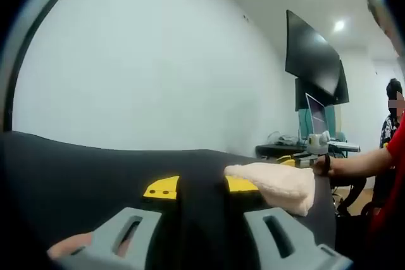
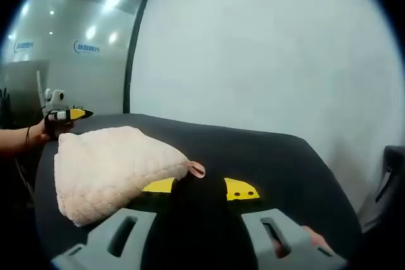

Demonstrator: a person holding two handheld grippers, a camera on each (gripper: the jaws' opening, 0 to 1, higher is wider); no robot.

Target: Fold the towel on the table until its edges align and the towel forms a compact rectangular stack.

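I see fluffy cream terry towel (image 2: 111,169) bunched on black tabletop (image 2: 266,156), beside yellow marker (image 2: 240,189). My left gripper (image 1: 202,238) and right gripper (image 2: 199,238): both spread, holding nothing.

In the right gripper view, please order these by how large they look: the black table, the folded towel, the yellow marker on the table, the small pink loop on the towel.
1. Black table
2. Folded towel, though it sits near the camera
3. Yellow marker, partly hidden
4. Pink loop
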